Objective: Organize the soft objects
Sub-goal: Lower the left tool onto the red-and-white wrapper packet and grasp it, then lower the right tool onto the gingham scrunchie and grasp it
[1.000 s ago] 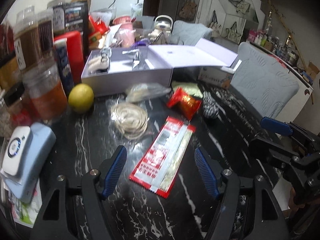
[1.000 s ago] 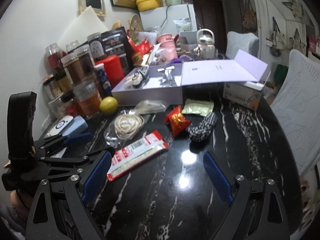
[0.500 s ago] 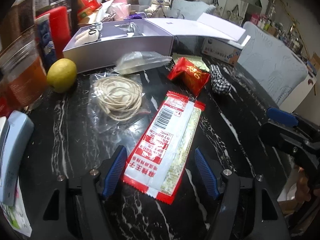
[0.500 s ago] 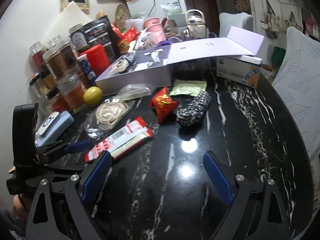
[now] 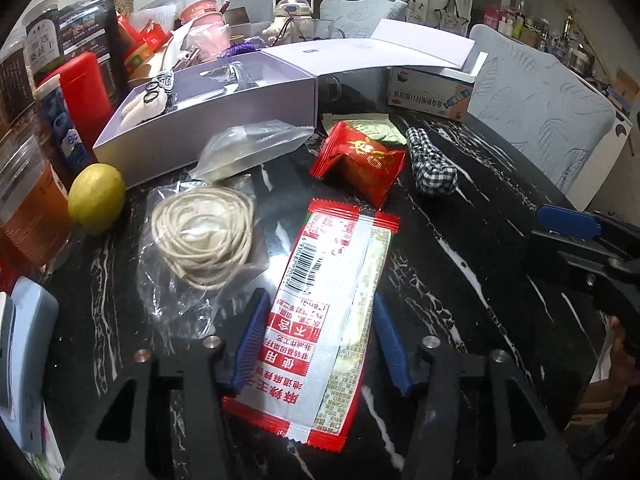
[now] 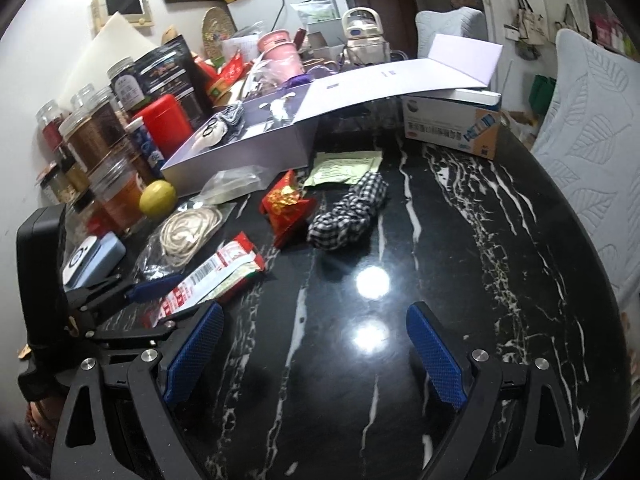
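The left gripper [image 5: 316,344] straddles the long red-and-white packet [image 5: 320,320], jaws spread on either side, not yet pinching. This looks like the pickup step: next they must close squarely on the crinkly, flat wrapper lying on the black marble table [image 6: 460,260]. The right gripper [image 6: 316,356] hangs released, holding nothing.

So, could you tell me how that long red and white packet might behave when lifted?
The packet looks thin and flat, so it will probably sag past the left hand-held gripper. Its glossy film may slip on the shiny table.
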Demonstrator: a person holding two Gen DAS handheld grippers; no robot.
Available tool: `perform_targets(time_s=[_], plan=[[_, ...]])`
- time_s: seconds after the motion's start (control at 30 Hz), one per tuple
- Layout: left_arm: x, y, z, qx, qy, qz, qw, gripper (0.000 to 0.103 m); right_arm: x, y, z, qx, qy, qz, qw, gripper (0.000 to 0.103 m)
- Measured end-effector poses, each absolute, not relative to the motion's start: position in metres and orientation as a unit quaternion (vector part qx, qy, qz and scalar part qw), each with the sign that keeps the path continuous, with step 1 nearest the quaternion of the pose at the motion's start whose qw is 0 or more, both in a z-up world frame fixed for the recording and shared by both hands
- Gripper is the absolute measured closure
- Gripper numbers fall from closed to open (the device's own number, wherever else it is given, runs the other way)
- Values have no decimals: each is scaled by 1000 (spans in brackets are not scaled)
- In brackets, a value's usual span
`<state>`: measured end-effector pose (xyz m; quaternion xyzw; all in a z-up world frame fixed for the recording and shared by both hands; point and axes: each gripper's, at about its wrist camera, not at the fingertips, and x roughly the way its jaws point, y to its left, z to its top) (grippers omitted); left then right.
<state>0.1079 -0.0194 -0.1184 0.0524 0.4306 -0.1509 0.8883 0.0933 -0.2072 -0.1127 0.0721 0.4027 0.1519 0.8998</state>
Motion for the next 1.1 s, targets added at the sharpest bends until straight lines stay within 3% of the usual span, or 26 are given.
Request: perform_targets(time_s=[0.43,0.83,0.93,1.1], plan=[[103,-19,-88,33,392,-161,905,55,125,-211,-107,71,397,142,904,11],[119,-12,-78,29,374,-146,916,55,181,-199,-115,42,422,133,896,37],[122,-13,-81,30,378,-147,913,55,194,-199,-124,36,437,122,890,40],[124,-15,-86,27,388,-156,908,55,200,-202,-134,39,452,130,882,59]])
